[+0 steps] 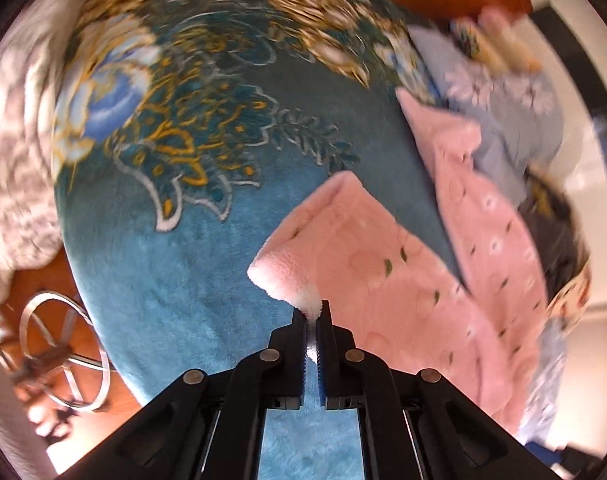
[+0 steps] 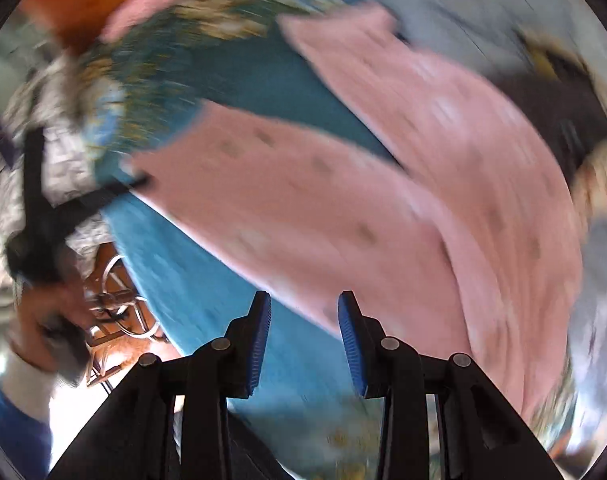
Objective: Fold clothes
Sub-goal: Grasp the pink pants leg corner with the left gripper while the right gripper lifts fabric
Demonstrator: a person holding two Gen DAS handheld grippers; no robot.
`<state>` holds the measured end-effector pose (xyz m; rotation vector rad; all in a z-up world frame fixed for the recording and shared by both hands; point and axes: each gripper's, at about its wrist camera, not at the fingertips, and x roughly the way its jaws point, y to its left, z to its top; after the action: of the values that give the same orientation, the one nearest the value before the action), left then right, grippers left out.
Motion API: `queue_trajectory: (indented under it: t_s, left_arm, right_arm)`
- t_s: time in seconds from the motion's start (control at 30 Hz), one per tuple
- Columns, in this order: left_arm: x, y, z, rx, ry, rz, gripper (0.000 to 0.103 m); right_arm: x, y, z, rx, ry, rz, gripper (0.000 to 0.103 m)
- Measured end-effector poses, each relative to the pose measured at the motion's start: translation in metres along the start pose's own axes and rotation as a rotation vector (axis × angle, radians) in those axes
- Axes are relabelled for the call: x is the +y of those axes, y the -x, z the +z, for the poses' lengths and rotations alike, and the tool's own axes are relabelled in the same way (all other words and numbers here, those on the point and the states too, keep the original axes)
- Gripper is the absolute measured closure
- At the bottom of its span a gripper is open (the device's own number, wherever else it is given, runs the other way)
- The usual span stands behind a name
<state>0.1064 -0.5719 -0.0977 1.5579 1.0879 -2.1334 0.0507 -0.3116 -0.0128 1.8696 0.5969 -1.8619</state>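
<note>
Gripping a white-fleeced corner of the pink garment [image 1: 383,272], the left gripper [image 1: 314,312] had its two black fingers pressed together on the cloth, the blue pads all but meeting with only the fabric edge between them. From that pinch the garment, pink fleece dotted with small dark and white marks, ran away to the tool's right and forward, one folded-over flap standing up just ahead of the fingertips. Beneath it lay a teal blanket [image 1: 191,264] printed with gold and blue ornament, which filled the ground ahead of and to the left of the tool. Farther to the left of the blanket sat a grey-and-white patterned cloth [image 1: 11,152], and below it a metal wire stand [image 1: 59,352] on an orange-brown floor. Beyond the garment to the right was a pale blue flowered cloth [image 1: 499,92].

The right gripper [image 2: 304,300] pointed down over the same garment [image 2: 343,200], its blue-padded jaws standing apart with nothing between them; the pink cloth lay just ahead of its fingertips, though blur hid whether they touched. To this tool's left the left gripper [image 2: 141,180] showed as a dark blurred shape at the garment's far corner, carried by a hand [image 2: 39,328] with a white cuff and blue sleeve.
</note>
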Motion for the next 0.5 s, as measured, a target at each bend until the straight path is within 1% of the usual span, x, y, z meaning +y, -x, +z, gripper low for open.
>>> queue_trajectory:
  t_s: [0.07,0.13,0.2,0.27,0.33,0.37,0.43,0.5]
  left_arm:
    - [-0.014,-0.003,0.005,0.049,-0.063,0.060,0.099]
    - [-0.027,-0.007,0.010,0.082,-0.106,0.112,0.099]
    - [-0.039,-0.013,0.016,0.113,-0.141,0.161,0.099]
    - [-0.047,-0.019,0.024,0.129,-0.150,0.180,0.099]
    - [-0.049,-0.022,0.029,0.143,-0.143,0.208,0.099]
    - [-0.049,-0.024,0.031,0.150,-0.138,0.223,0.099]
    - [-0.049,-0.026,0.035,0.164,-0.132,0.259,0.099]
    - [-0.048,-0.025,0.038,0.168,-0.117,0.274,0.099]
  right_arm:
    - [-0.038,-0.008,-0.035,0.062,-0.121,-0.006,0.067]
    - [-0.078,-0.018,-0.076,0.121,-0.278,0.005,0.067]
    - [-0.117,-0.028,-0.121,0.181,-0.443,0.019,0.061]
    - [-0.153,-0.038,-0.170,0.229,-0.613,0.015,0.061]
    - [-0.187,-0.044,-0.215,0.251,-0.799,0.024,0.061]
    - [-0.202,-0.048,-0.235,0.250,-0.903,0.042,0.061]
    - [-0.229,-0.056,-0.275,0.236,-1.125,0.094,0.058]
    - [-0.242,-0.070,-0.305,0.215,-1.324,0.147,0.056]
